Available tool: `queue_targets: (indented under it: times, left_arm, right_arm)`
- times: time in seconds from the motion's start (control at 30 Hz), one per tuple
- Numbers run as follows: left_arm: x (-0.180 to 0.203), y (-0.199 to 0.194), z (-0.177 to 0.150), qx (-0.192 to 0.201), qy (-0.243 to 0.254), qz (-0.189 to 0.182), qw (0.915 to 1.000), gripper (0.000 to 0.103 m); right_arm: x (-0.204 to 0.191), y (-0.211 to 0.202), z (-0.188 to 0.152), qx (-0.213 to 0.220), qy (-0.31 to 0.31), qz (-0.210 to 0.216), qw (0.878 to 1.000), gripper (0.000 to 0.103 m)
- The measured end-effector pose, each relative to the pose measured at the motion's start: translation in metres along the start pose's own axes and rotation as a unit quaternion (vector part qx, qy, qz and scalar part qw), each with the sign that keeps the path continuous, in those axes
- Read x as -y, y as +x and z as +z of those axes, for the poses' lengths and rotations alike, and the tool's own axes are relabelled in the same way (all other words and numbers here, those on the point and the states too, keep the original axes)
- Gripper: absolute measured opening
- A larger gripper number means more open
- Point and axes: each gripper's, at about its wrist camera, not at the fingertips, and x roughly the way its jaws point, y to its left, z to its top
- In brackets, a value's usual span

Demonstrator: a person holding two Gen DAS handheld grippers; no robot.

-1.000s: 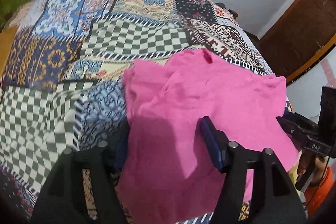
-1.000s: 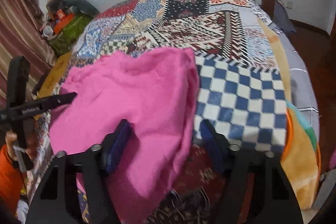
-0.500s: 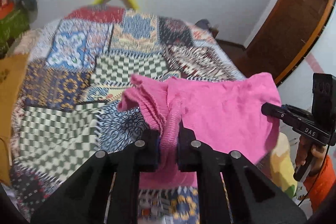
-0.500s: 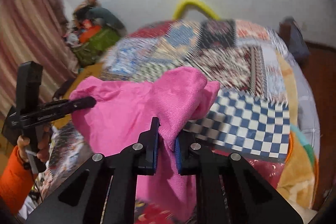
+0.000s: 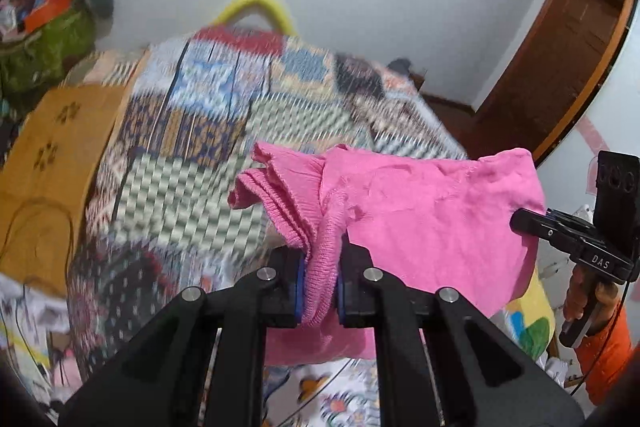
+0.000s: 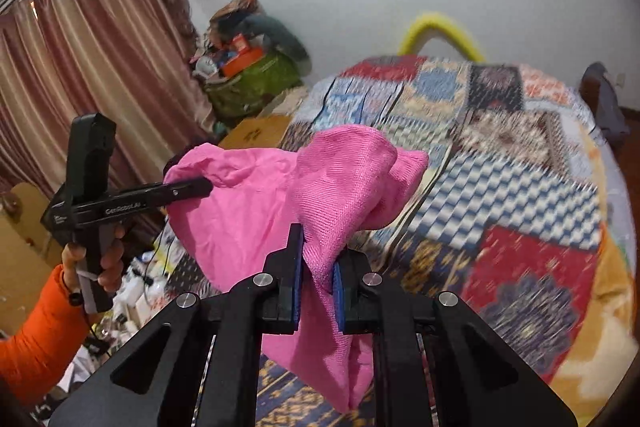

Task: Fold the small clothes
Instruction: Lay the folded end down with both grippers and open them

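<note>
A small pink knitted garment (image 5: pixel 420 219) hangs in the air above the bed, stretched between both grippers. My left gripper (image 5: pixel 319 279) is shut on its left edge, bunched between the blue pads. My right gripper (image 6: pixel 317 275) is shut on its right edge; the cloth (image 6: pixel 256 203) droops below the jaws. Each gripper also shows in the other's view, the right one (image 5: pixel 520 219) at the right and the left one (image 6: pixel 204 185) at the left.
The bed with a patchwork quilt (image 5: pixel 192 147) lies below and ahead, also in the right wrist view (image 6: pixel 500 163). A yellow hoop (image 6: pixel 440 31) stands at its far end. A wooden door (image 5: pixel 568 39) is at the right, curtains (image 6: pixel 92 67) and piled bags (image 6: pixel 248 67) at the left.
Both grippers shut on the garment's edges and lifted it off the quilt; it now hangs raised between them, higher than half a second ago.
</note>
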Motion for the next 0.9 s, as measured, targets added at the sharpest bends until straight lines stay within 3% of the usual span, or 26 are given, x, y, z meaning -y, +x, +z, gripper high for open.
queue_targets:
  times: [0.23, 0.4, 0.53, 0.63, 0.73, 0.8, 0.9]
  left_arm:
    - [-0.035, 0.058, -0.038, -0.059, -0.027, 0.016, 0.9978, 0.011]
    - [-0.051, 0.090, -0.039, -0.074, -0.038, 0.034, 0.9959, 0.015]
    - [-0.056, 0.088, -0.031, -0.057, -0.034, 0.066, 0.9956, 0.027]
    - [-0.047, 0.073, -0.026, -0.038, -0.004, 0.087, 0.9955, 0.028]
    - [-0.033, 0.061, -0.027, -0.028, 0.021, 0.088, 0.9955, 0.030]
    - [-0.020, 0.057, -0.031, -0.024, 0.036, 0.076, 0.9962, 0.040]
    - [-0.005, 0.056, -0.039, -0.015, 0.050, 0.066, 0.9965, 0.049]
  right_arm:
    - [0.015, 0.059, -0.025, -0.063, 0.019, -0.018, 0.998, 0.011]
    - [0.034, 0.080, -0.024, -0.082, 0.014, -0.067, 0.994, 0.016]
    - [0.032, 0.074, -0.020, -0.070, -0.017, -0.112, 0.991, 0.019]
    - [0.019, 0.065, -0.015, -0.051, -0.052, -0.124, 0.990, 0.025]
    - [0.001, 0.063, -0.013, -0.040, -0.077, -0.113, 0.990, 0.035]
    - [-0.011, 0.068, -0.013, -0.037, -0.090, -0.096, 0.991, 0.042]
    - [-0.026, 0.083, -0.019, -0.043, -0.109, -0.081, 0.990, 0.045]
